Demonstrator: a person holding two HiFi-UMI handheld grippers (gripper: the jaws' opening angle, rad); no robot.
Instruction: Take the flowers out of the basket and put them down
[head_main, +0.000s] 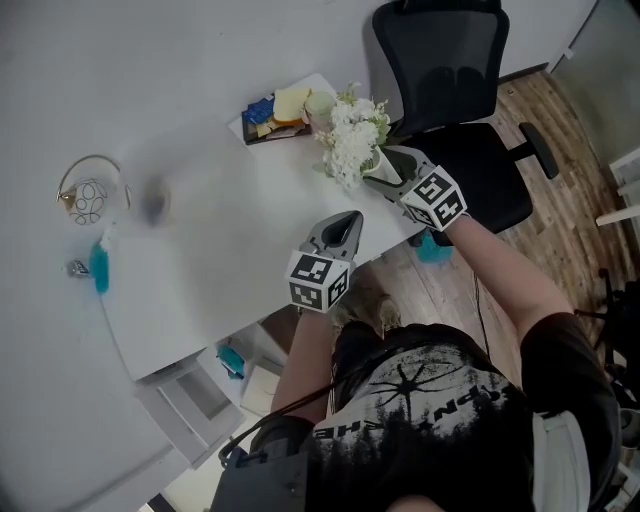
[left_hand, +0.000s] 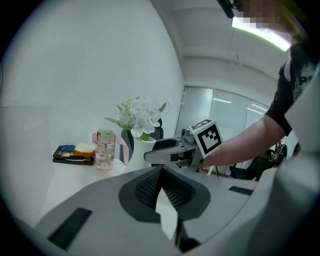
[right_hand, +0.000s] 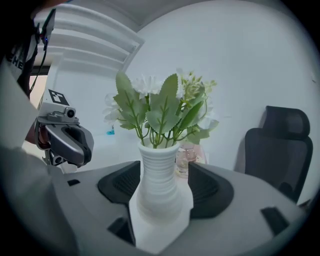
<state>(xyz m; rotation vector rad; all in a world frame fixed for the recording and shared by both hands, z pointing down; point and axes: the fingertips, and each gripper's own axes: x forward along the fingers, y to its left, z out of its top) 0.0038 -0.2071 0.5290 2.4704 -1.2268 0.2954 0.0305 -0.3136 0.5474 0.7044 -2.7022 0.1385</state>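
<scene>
Right gripper view: the white vase (right_hand: 159, 186) sits between the jaws of your right hand-held gripper (right_hand: 159, 171). The jaws are spread wide and the pads lie just beside the ribbed wall, apparently not pressing, so nothing is gripped. The flowers (right_hand: 160, 107) stand upright in the vase. The left hand-held gripper (left_hand: 161, 170) has its tips together and is empty, low and centre in the head view. The vase rests on the surface (head_main: 220, 230) at upper centre of the head view, near the edge by the chair (head_main: 450, 110) and well apart from the wire basket (head_main: 90, 202) at far left. By that, the put-down looks done and the step in hand is letting go cleanly. Keep the right jaws wide and draw back straight along the gripper's own line without swinging sideways. The bunch looks top-heavy, and a nudge from either pad could rock the vase toward that edge. Keep the left hand-held gripper out of the way. Only the right gripper view shows how the pads sit at the vase wall. In the head view the blooms cover most of the vase. Only the head view shows the basket and the surface edge. The left gripper view gives the side-on check: the vase is upright, with a bottle (left_hand: 105, 150) and a tray (left_hand: 75, 154) to its left.
</scene>
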